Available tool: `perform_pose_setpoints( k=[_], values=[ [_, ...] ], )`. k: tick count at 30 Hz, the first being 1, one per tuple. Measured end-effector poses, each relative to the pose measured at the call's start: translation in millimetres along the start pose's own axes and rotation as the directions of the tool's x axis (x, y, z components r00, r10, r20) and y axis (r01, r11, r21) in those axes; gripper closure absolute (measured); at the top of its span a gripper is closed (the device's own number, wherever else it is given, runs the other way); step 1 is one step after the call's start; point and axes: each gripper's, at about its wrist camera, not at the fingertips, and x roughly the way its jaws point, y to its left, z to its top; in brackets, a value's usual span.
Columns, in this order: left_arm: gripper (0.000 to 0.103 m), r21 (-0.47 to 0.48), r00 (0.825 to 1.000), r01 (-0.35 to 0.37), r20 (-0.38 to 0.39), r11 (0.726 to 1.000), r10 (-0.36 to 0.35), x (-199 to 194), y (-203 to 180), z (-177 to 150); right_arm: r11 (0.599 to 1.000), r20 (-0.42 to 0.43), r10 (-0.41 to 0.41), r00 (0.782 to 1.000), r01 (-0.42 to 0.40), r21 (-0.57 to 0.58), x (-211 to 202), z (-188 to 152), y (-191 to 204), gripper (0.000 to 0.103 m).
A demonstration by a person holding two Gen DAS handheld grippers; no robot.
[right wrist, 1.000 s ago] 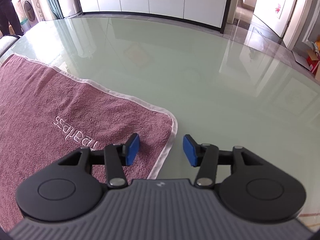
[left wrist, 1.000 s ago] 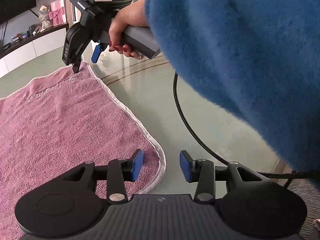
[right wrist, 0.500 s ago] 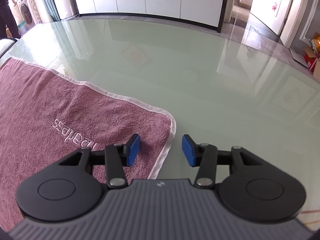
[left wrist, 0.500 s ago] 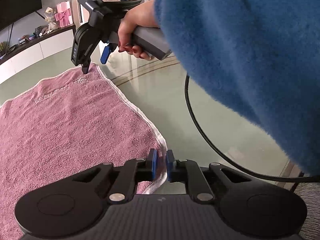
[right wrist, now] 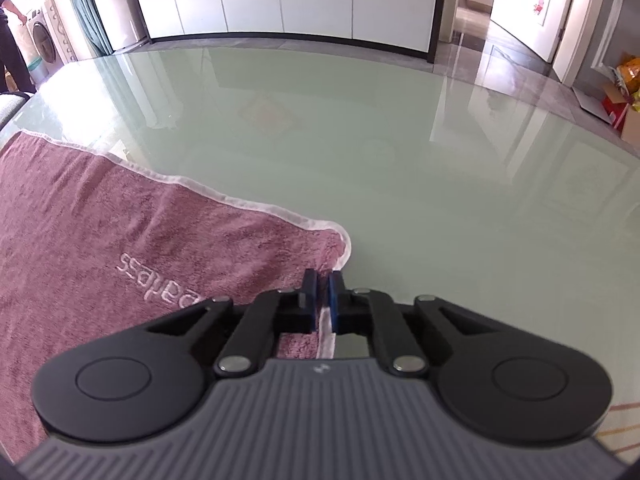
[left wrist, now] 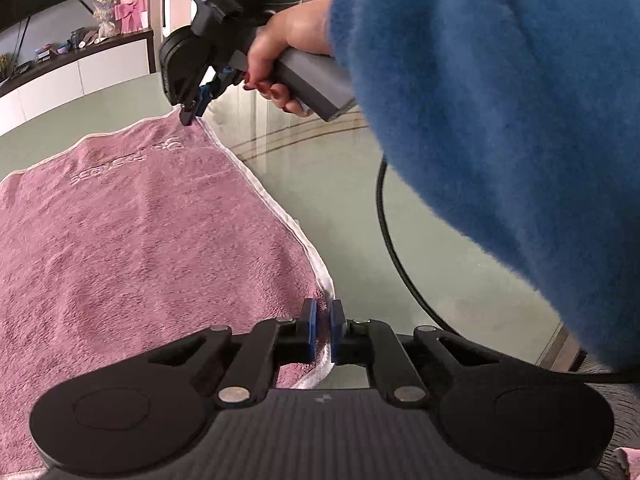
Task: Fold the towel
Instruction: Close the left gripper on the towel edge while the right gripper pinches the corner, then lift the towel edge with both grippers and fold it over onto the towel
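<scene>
One pink terry towel [left wrist: 132, 240] with a white hem lies spread flat on one glossy pale green glass worktop [right wrist: 400, 152], and two tongs work on it, one at each of two corners along the same hemmed edge. The left tongs [left wrist: 323, 330] have just closed, and their blue pads now pinch the towel's near corner with the white hem caught between them. The right tongs [right wrist: 322, 300] have likewise just closed and grip the far corner of the towel by its hem. Only the left wrist view shows the right tongs from outside [left wrist: 191, 110], with a hand [left wrist: 280, 52] on their grey handle, a fluffy blue sleeve [left wrist: 500, 120] and one black cable [left wrist: 396, 256] trailing beside the towel. Only the right wrist view shows the embroidered lettering [right wrist: 156, 280] clearly, and a long white cabinet [right wrist: 288, 4] beyond the worktop, far from the towel.
</scene>
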Motion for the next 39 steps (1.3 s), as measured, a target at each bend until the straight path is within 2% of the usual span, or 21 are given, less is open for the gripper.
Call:
perform_pose_setpoints(
  k=[11, 20, 29, 39],
  values=[
    [0.096, -0.074, 0.998, 0.018, 0.068, 0.997, -0.013, -51.7, 35.2, 3.6, 0.999, 0.068, 0.024, 0.997, -0.026, 0.023, -35.1, 31.1, 30.9, 0.097],
    [0.096, -0.139, 0.991, 0.025, 0.137, 0.99, -0.006, -109.6, 84.3, -8.2, 0.998, 0.098, 0.064, 0.993, -0.066, 0.013, -44.5, 59.4, 97.4, 0.097],
    [0.096, -0.26, 0.978, -0.076, 0.168, 0.963, 0.123, -161.6, 168.3, -33.3, 0.992, 0.117, 0.119, 0.986, -0.122, 0.02, -21.4, 90.7, 173.6, 0.097],
    [0.096, -0.41, 0.946, -0.202, 0.152, 0.889, 0.285, -208.1, 250.7, -75.8, 0.98, 0.105, 0.201, 0.974, -0.199, -0.027, 12.3, 120.6, 285.8, 0.097]
  ],
)
